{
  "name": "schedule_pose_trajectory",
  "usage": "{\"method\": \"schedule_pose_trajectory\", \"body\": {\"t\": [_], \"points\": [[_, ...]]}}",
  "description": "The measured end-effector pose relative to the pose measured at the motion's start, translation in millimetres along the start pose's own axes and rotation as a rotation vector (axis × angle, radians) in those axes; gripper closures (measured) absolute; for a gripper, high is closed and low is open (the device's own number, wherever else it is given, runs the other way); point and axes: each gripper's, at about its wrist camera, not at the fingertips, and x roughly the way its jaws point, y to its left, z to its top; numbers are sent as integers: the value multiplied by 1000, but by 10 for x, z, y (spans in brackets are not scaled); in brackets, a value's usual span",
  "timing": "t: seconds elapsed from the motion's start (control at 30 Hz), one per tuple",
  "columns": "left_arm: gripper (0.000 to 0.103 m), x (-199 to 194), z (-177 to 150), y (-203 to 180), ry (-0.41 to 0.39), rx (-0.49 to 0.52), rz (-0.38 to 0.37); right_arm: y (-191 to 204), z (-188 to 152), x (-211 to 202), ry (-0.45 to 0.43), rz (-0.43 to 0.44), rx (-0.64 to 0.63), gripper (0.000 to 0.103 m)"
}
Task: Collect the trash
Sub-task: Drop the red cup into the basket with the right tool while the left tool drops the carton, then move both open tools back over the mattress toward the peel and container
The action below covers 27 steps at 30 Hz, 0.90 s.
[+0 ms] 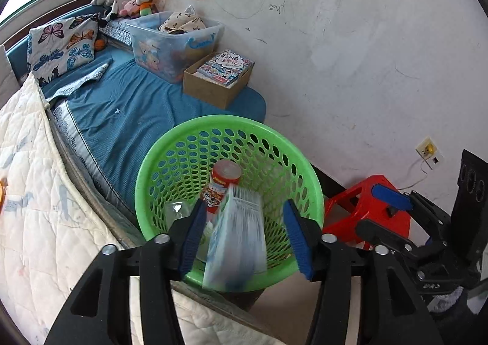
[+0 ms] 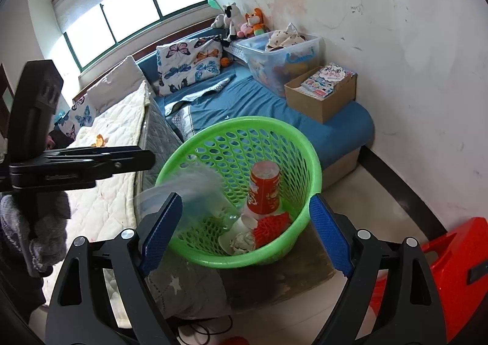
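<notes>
Drop step: left gripper point(image 1: 244, 235) hangs over the near rim of the green basket point(image 1: 244, 125), jaws spread, a blurred plastic packet point(image 1: 236, 235) between them but clear of both pads, so it looks released and falling in. In the right wrist view the same packet shows as a smeared pale-blue streak at the basket's near-left rim. Right gripper point(image 2: 245, 232) is spread wide and empty, with the basket straight ahead of it and below. Already in the basket: a red snack can point(image 2: 264, 189) standing upright, a red spiky ball point(image 2: 271, 229), a crumpled paper cup point(image 2: 241, 238), and something clear, maybe a bottle, hard to tell. Next move likely calls for pulling the left gripper back clear of the rim and finding more trash; none is obvious on the blue bed point(image 1: 128, 119) ahead. Packet print unreadable from blur. Red stool point(image 1: 366, 210) to the right, partly behind the other gripper. The floor under the grippers is mostly blocked.
</notes>
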Motion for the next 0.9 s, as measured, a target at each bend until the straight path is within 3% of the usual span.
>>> {"method": "schedule_pose_trajectory", "body": {"t": [0.43, 0.67, 0.9], "points": [[45, -376, -249, 306, -40, -33, 56, 239, 11, 52, 12, 45, -42, 18], [45, -723, -440, 795, -85, -85, 192, 557, 57, 154, 30, 79, -100, 18], [45, -1155, -665, 1533, -124, -167, 382, 946, 91, 298, 52, 123, -173, 18]]}}
